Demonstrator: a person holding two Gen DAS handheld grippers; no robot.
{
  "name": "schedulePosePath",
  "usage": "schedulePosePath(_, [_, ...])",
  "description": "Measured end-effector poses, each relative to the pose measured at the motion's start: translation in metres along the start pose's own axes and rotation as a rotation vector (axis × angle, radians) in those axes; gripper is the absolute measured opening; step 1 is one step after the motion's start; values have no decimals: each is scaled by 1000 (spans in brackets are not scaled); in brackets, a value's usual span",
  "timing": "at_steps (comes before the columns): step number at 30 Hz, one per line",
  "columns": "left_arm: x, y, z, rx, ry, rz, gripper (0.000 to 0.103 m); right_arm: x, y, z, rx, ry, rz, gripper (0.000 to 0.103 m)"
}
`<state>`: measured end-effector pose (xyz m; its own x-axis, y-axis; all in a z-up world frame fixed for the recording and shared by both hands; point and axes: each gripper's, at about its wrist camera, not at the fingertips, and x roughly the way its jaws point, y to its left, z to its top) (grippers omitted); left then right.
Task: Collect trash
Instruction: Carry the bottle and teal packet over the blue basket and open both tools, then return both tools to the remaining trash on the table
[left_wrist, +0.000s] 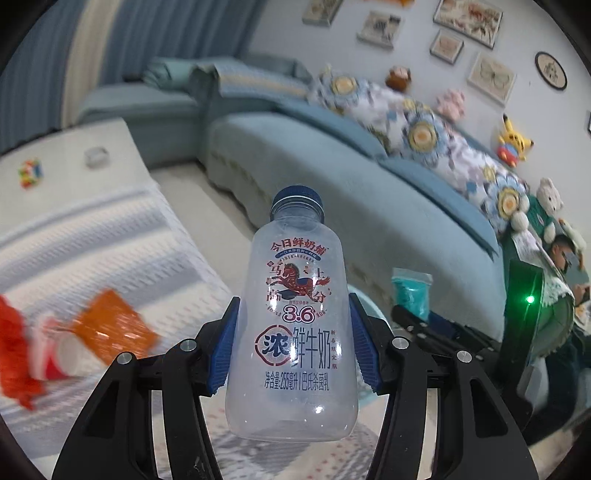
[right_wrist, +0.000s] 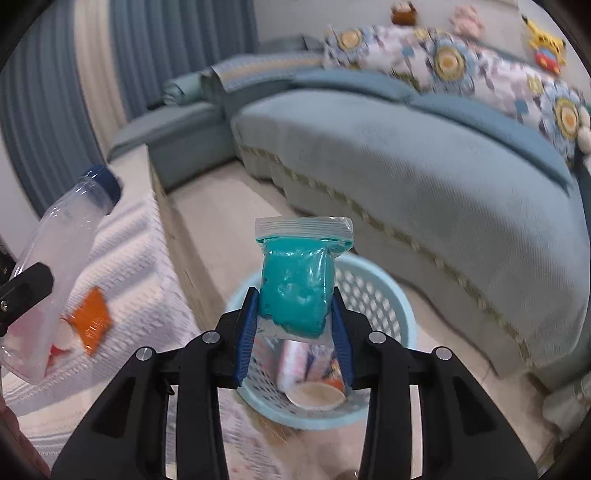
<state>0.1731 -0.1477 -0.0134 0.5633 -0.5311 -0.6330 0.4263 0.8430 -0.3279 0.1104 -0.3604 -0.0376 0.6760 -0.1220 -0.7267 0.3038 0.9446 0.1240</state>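
From the left wrist I see my left hand-held gripper (left_wrist: 293, 343) clamped on an empty bottle (left_wrist: 293, 325), held upright in the air; its label reads "鲜牛奶" and "3.6". An orange wrapper (left_wrist: 114, 326) and a red cup (left_wrist: 62, 356) still lie on the tabletop (left_wrist: 110, 221).

From the right wrist, my right hand-held gripper (right_wrist: 295, 325) grips a teal bag (right_wrist: 297, 288) above the basket (right_wrist: 373, 291), which already holds some trash.

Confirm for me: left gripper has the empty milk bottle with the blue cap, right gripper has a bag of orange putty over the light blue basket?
Not quite. The right gripper holds a zip bag of teal putty, not orange, as the right wrist view shows. The rest stands: it hangs over the light blue basket, and the left gripper grips the empty bottle with the blue cap.
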Motion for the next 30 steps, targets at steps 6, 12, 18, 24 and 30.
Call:
schedulePosePath(6, [58,-8,-31,58,129,7,53,41,-29,-32,125,110,14,34])
schedulePosePath(12, [84,-6,-49,75,224,-14,56,76,-46,-57,201,208,3,39])
schedulePosePath(18, [75,-6,-47,93,189,-13,69,77,-51,-59,233,208,23,46])
schedulePosePath(24, [63,-7,-44,97,166,-17,67,71,-54,-59,250,201,40,46])
schedulePosePath(30, [39,-8,-36,98,110,-23,61,49,-41,-49,233,158,75,46])
